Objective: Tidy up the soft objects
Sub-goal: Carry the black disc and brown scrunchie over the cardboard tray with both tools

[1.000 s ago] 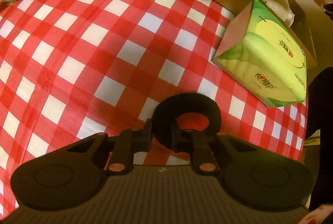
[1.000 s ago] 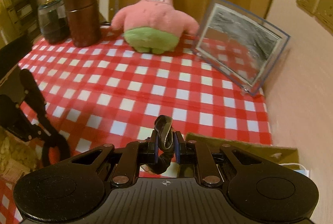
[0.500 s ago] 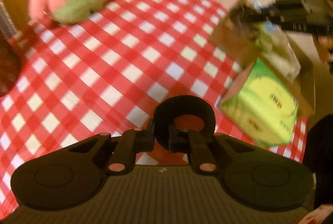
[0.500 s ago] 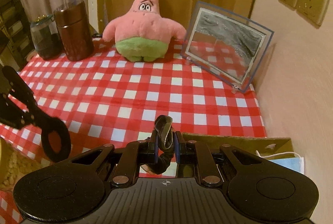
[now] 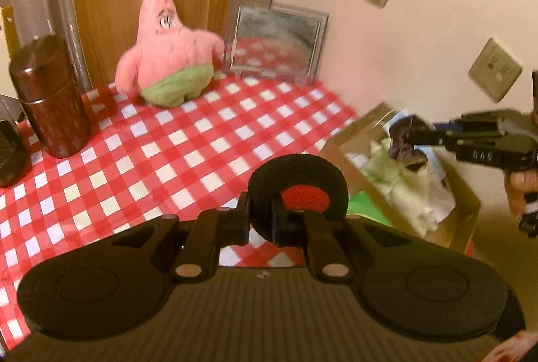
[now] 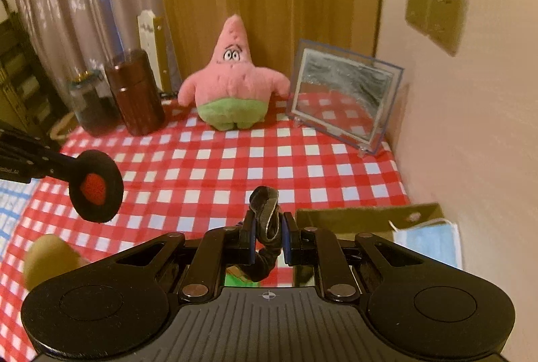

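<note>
My left gripper [image 5: 260,224] is shut on a round black foam pad with a red centre [image 5: 298,192] and holds it above the checked tablecloth; the pad also shows in the right wrist view [image 6: 95,190]. My right gripper [image 6: 267,241] is shut on a dark scrunchie [image 6: 265,214] and holds it over the open cardboard box [image 6: 366,215]. In the left wrist view the scrunchie [image 5: 405,140] hangs above the box [image 5: 353,140], which holds white soft items and a blue face mask [image 6: 427,242].
A pink star plush [image 6: 233,86] stands at the back of the red checked table [image 6: 235,167]. A framed mirror [image 6: 343,99] leans by the wall. A brown canister [image 6: 136,93] and a dark jar [image 6: 89,106] stand at the back left.
My left gripper has lifted and tilted up with the foam pad, so its view swung from the tablecloth and green tissue pack to the back wall. My right gripper rose slightly with the scrunchie.
</note>
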A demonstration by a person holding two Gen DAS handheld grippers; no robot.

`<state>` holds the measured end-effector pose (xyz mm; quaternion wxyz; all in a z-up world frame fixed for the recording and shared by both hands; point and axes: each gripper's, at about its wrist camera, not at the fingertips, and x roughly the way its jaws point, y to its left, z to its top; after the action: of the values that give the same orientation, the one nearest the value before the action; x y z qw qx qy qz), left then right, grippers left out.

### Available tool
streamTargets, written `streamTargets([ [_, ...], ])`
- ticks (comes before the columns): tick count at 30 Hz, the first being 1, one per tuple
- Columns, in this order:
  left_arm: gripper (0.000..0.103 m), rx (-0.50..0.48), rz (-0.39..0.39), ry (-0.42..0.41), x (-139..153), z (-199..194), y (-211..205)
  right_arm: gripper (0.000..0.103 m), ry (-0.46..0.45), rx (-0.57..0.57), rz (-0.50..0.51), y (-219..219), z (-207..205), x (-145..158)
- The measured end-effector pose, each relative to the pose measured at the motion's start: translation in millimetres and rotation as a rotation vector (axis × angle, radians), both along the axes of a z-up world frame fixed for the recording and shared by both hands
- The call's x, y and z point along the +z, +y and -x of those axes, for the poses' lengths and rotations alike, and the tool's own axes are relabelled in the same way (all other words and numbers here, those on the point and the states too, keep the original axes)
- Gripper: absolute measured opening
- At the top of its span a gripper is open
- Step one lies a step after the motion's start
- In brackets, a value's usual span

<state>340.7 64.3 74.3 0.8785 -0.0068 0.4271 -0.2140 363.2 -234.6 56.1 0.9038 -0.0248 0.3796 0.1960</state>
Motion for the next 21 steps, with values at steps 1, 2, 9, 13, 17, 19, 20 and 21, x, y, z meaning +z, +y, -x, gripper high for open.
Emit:
streamTargets([
  [1, 0.010, 0.005, 0.003, -0.013, 4, 8, -5, 0.015, -0.003, -0.008, -0.007, -3, 6, 4],
  [2, 0.010, 0.011, 0.010, -0.022, 7, 15, -9, 0.015, -0.005, -0.015, -0.013, -7, 13, 8],
  [9, 0.010, 0.048, 0.059, -0.073, 27, 69, -46, 0.015, -0.011, -0.073, -0.040, -41, 69, 22],
  [13, 0.010, 0.049, 0.073, -0.091, 32, 95, -70, 0.015, 0.007, -0.090, -0.071, -63, 98, 21],
  [17, 0.010, 0.076, 0.099, -0.098, 31, 117, -90, 0.015, 0.011, -0.122, -0.106, -84, 123, 20],
  [19, 0.010, 0.089, 0.109, -0.105, 30, 128, -100, 0.015, 0.014, -0.144, -0.136, -96, 134, 20],
  [20, 0.010, 0.094, 0.113, -0.107, 29, 132, -104, 0.015, 0.012, -0.155, -0.149, -101, 140, 20],
  [21, 0.010, 0.107, 0.115, -0.110, 28, 137, -108, 0.015, 0.008, -0.169, -0.159, -106, 146, 19],
])
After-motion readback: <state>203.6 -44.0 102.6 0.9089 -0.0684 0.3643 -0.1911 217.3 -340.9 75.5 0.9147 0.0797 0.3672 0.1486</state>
